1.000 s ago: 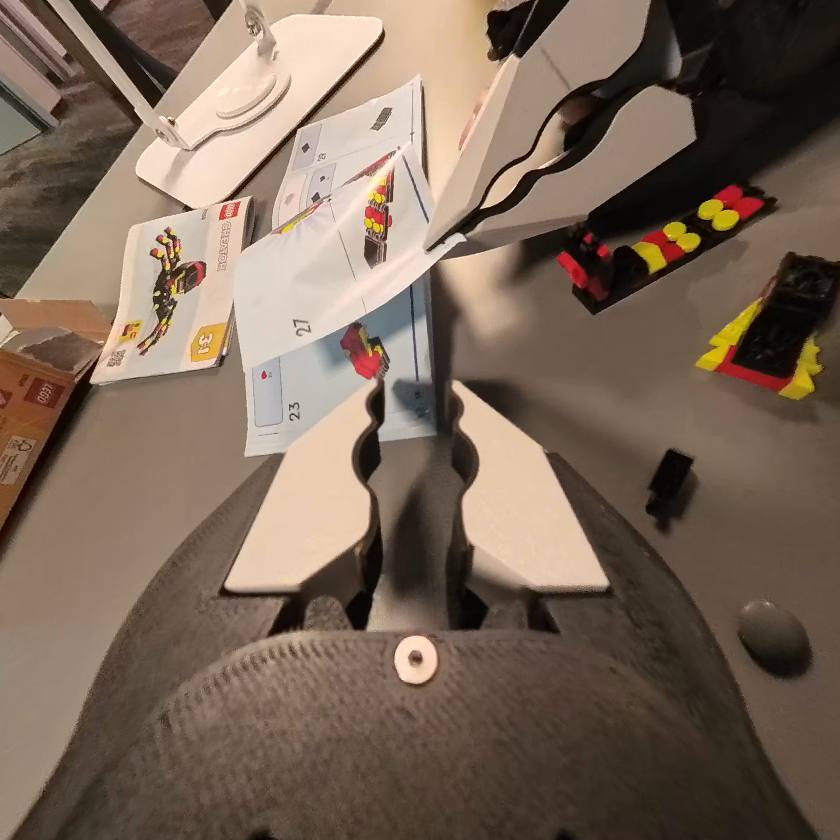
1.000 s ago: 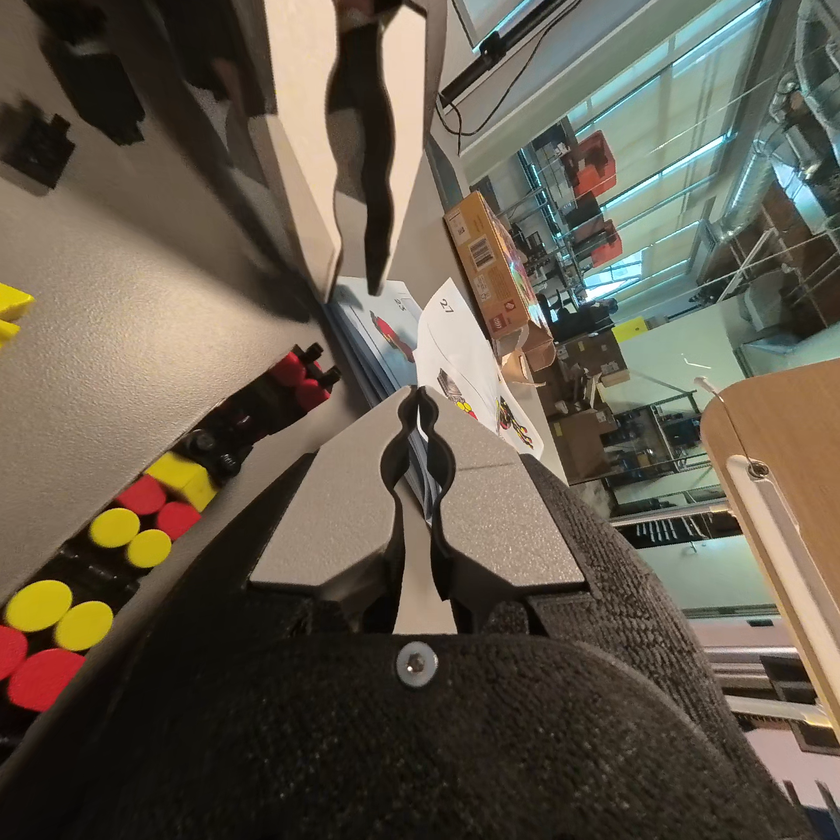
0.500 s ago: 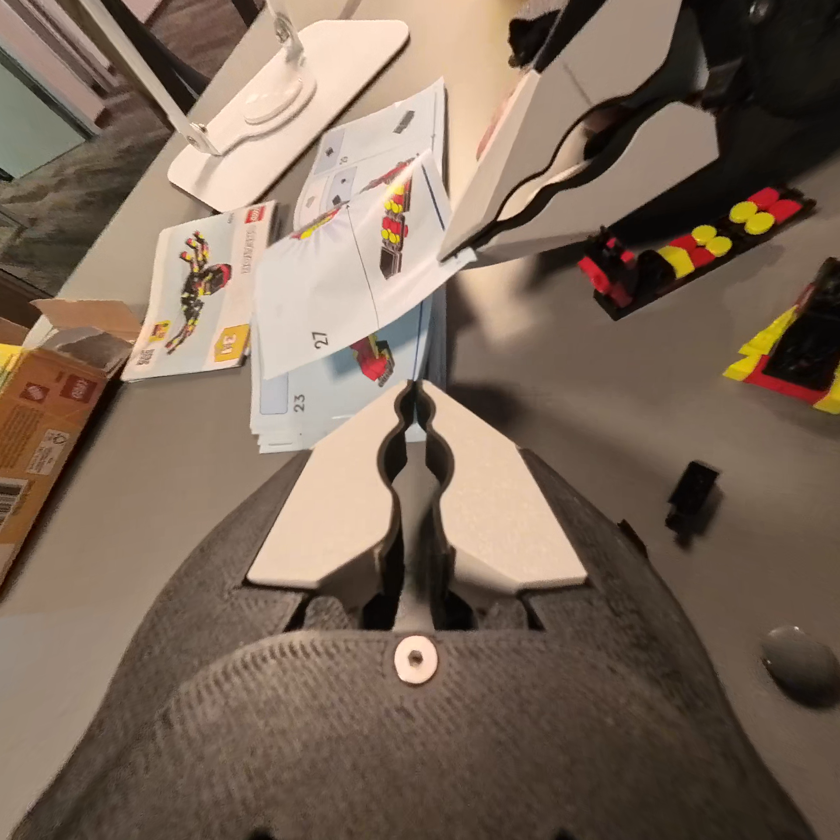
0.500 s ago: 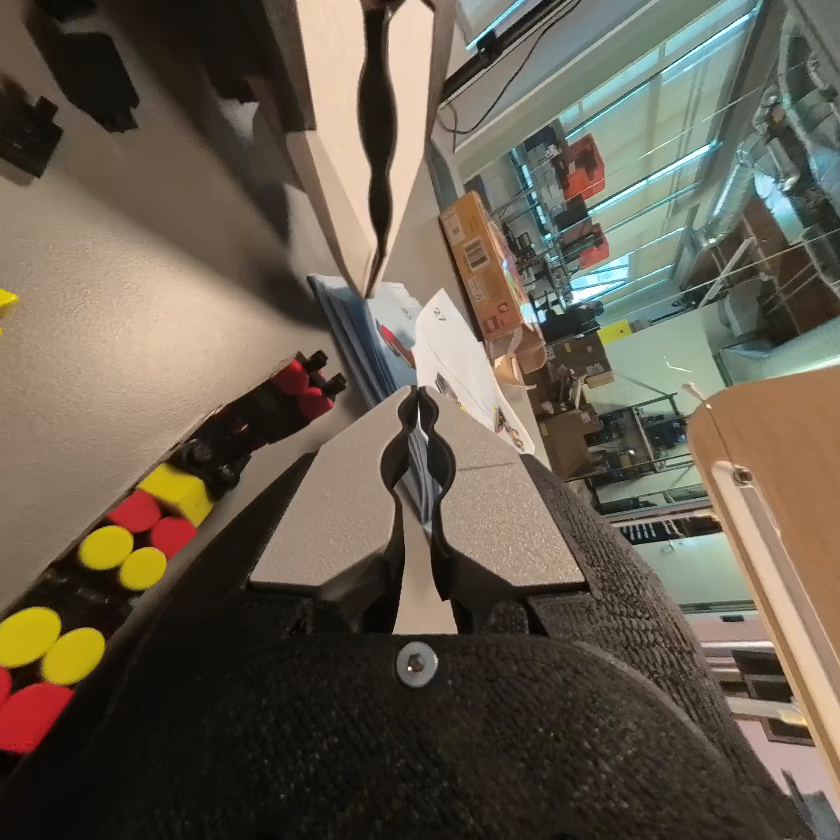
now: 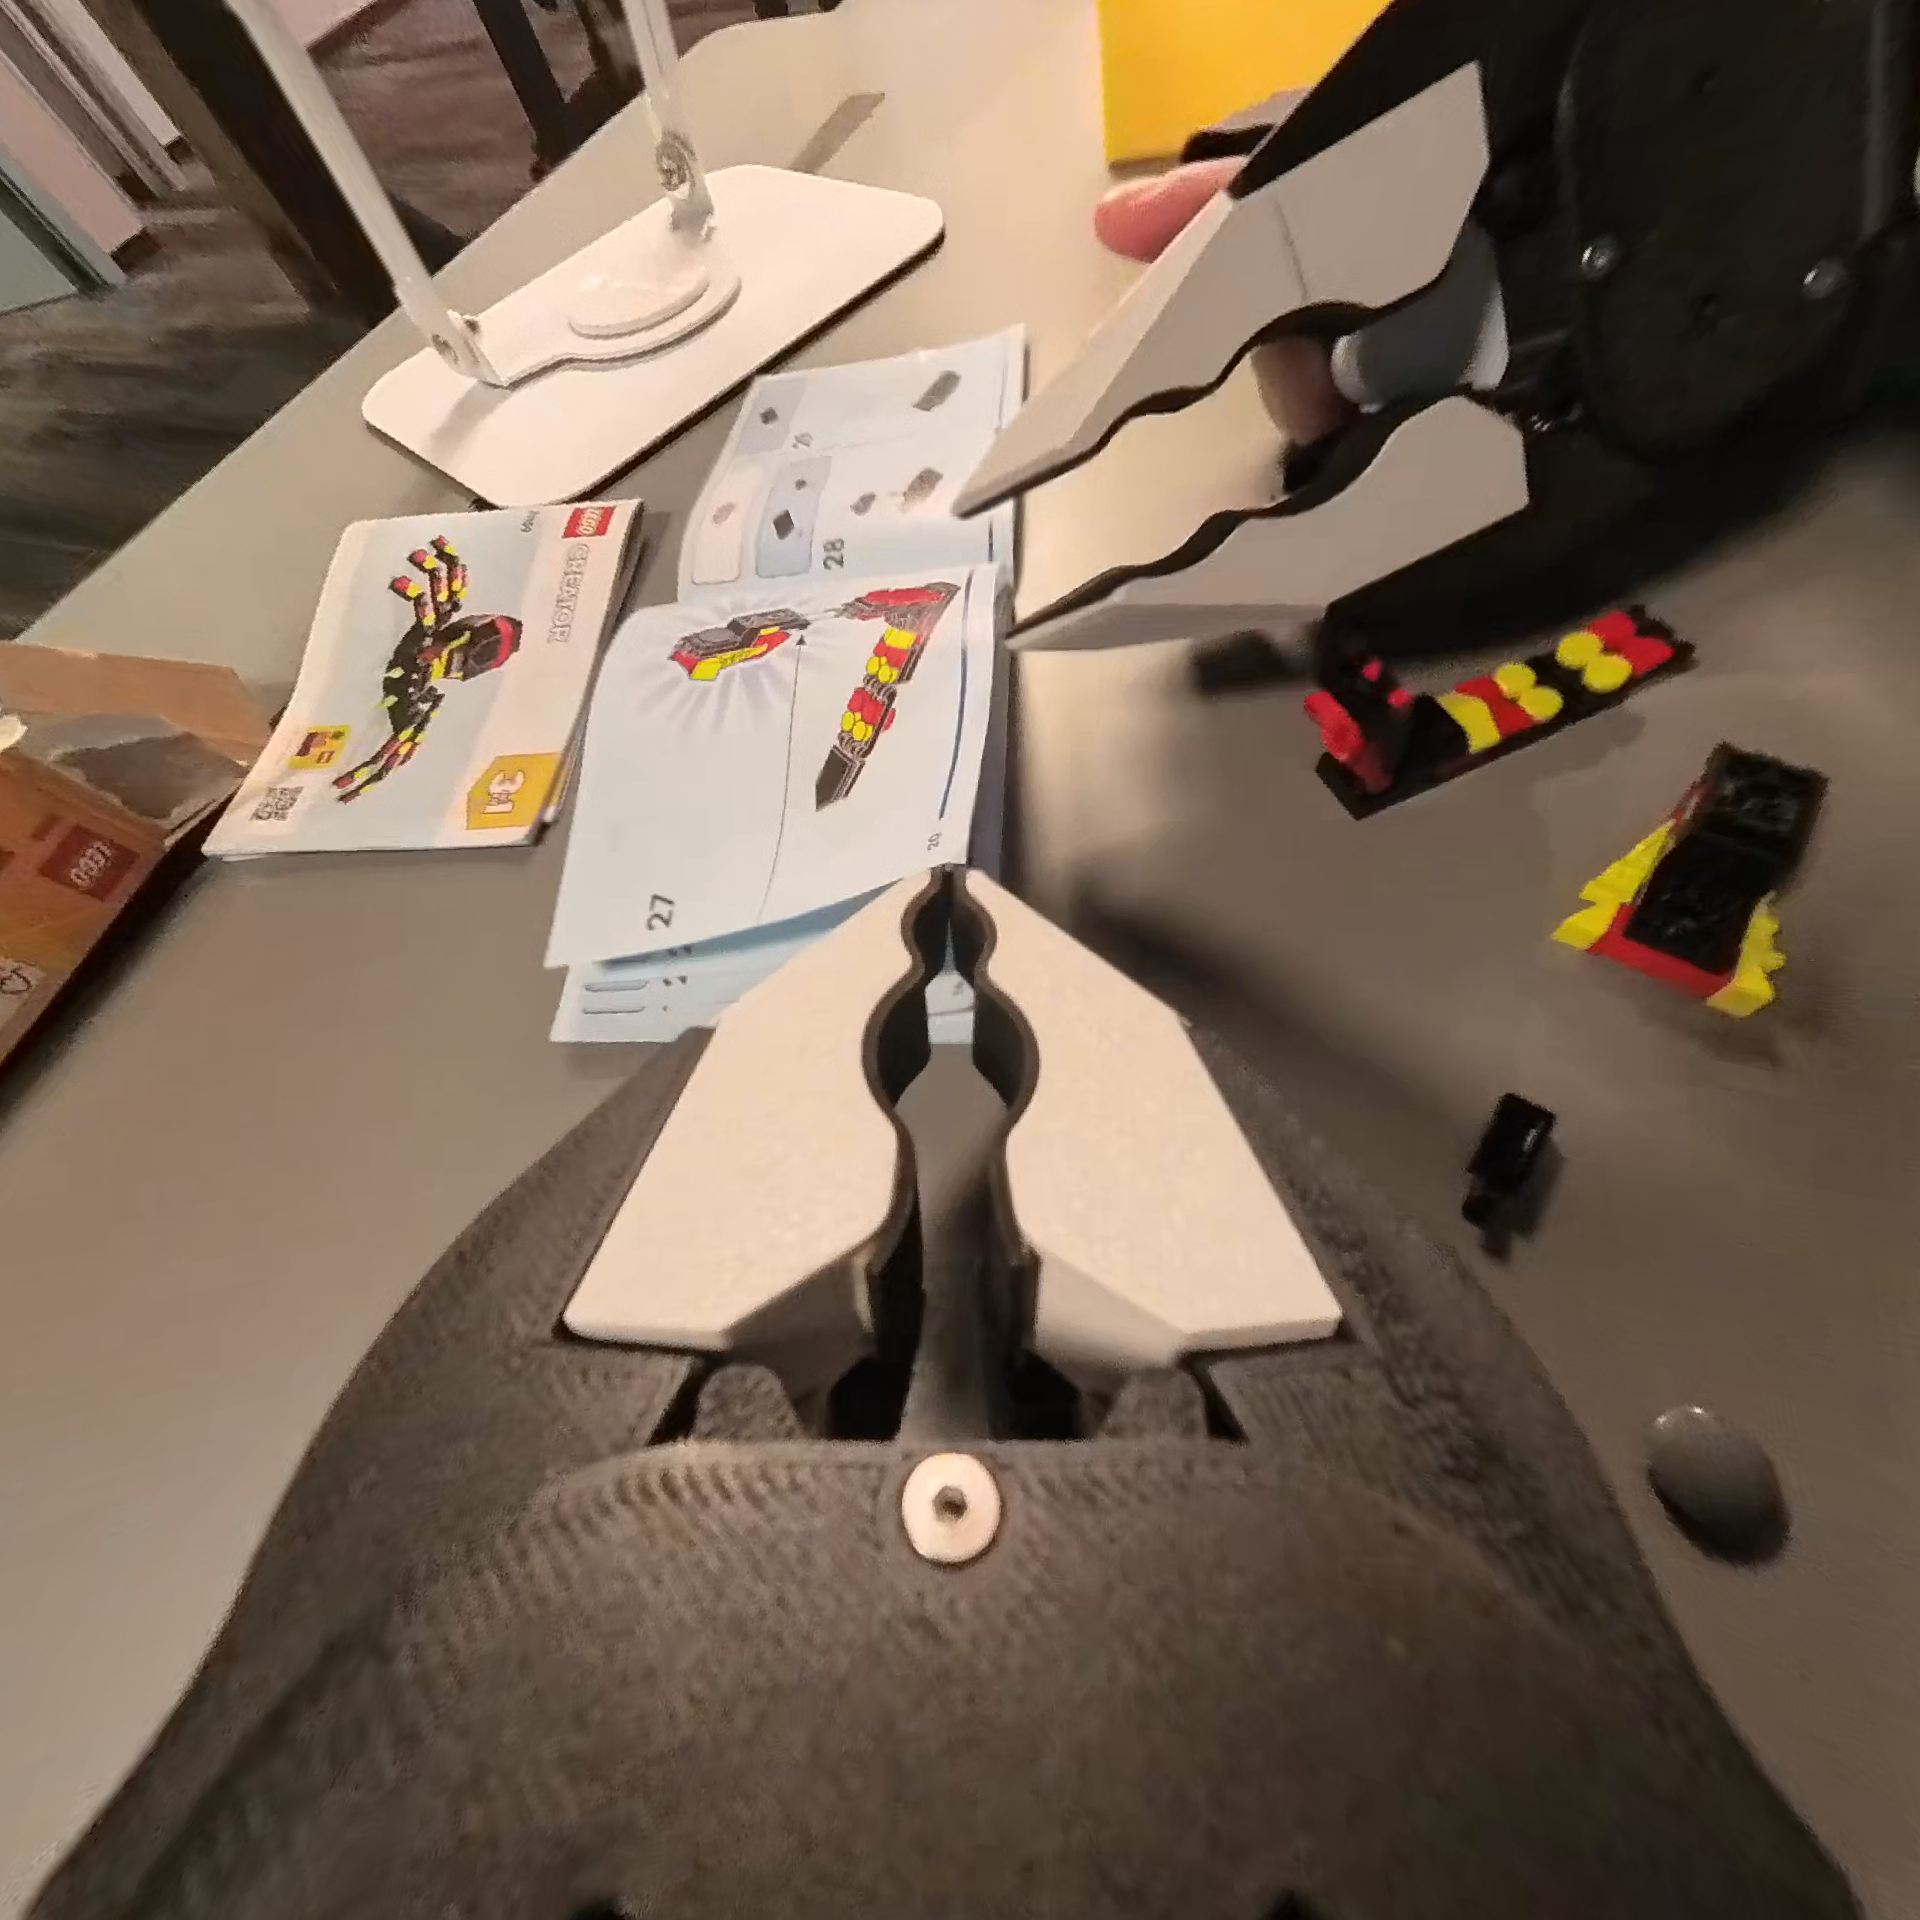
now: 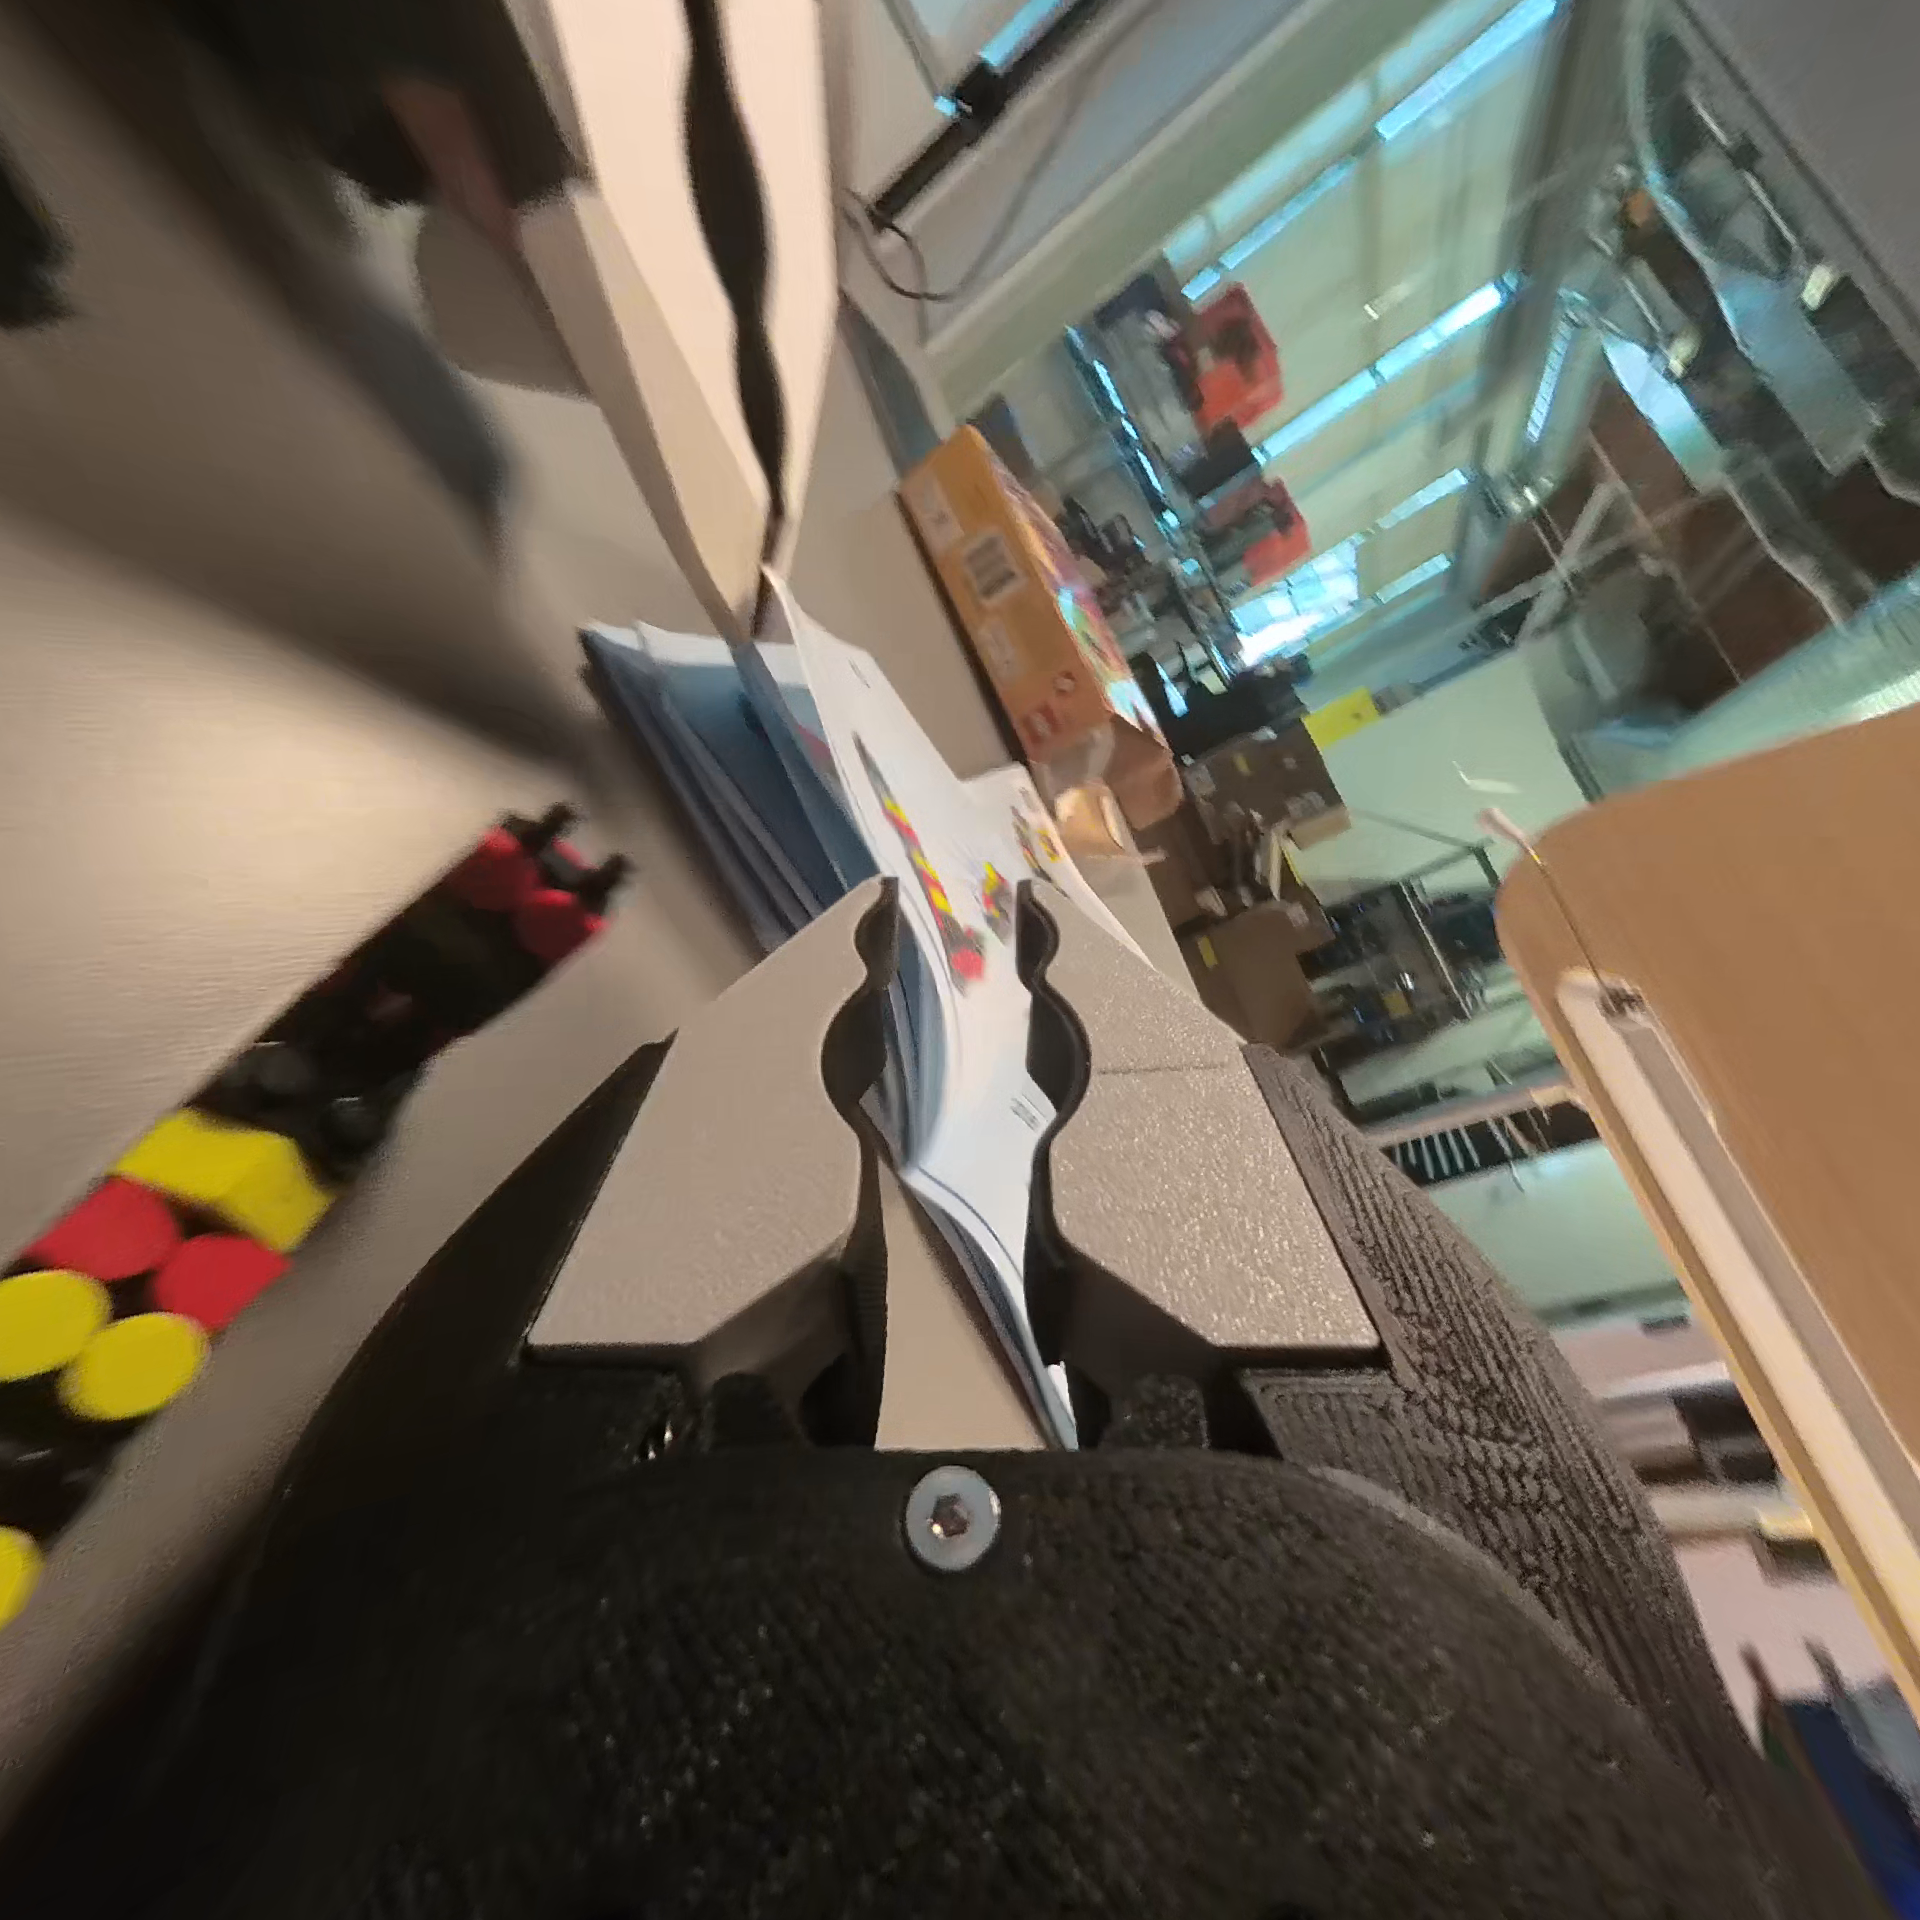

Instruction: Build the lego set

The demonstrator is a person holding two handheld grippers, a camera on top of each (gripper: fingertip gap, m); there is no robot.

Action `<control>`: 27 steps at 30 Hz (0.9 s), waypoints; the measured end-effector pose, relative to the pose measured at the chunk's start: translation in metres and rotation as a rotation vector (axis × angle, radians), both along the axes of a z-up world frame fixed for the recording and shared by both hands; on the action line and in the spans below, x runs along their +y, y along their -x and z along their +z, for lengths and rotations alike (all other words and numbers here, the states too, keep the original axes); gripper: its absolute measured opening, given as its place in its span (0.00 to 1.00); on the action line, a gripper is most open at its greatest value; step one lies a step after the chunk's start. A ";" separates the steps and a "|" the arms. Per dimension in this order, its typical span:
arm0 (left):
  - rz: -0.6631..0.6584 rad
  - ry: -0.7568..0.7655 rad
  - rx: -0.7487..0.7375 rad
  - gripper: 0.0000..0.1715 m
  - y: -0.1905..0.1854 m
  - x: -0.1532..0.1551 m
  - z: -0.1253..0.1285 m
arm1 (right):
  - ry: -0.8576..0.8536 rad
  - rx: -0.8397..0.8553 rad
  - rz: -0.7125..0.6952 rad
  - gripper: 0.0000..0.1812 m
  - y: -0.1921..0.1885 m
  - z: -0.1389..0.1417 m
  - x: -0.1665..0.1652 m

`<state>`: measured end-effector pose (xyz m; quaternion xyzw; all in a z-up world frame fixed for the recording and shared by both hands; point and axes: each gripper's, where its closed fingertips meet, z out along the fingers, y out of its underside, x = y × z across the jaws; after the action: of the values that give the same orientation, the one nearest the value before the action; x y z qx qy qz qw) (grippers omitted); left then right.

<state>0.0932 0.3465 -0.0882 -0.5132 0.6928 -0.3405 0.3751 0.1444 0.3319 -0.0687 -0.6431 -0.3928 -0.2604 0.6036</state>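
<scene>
Checking the booklet between build steps

Your left gripper (image 5: 948, 883) sits pinched nearly closed, empty, over the open instruction booklet (image 5: 779, 748); your right gripper (image 5: 987, 566) hangs narrowly parted beside the page edge, the black-red-yellow strip (image 5: 1496, 717) just right. Next you likely fetch a loose black piece (image 5: 1512, 1148), seen only in the left view; the right view adds the booklet's stacked pages (image 6: 727, 769)

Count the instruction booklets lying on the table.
2. The closed booklet with the spider cover lies left, near the cardboard box. The open booklet lies right of it, ahead of the left gripper. Others may be hidden.
</scene>
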 end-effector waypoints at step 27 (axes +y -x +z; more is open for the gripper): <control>-0.025 0.109 -0.121 0.00 0.002 -0.004 0.021 | 0.036 -0.022 -0.145 0.07 -0.026 -0.007 0.013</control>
<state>0.0915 0.3423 -0.0670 -0.5025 0.6556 -0.4130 0.3836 0.1708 0.3452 -0.0756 -0.6777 -0.3565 -0.3032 0.5672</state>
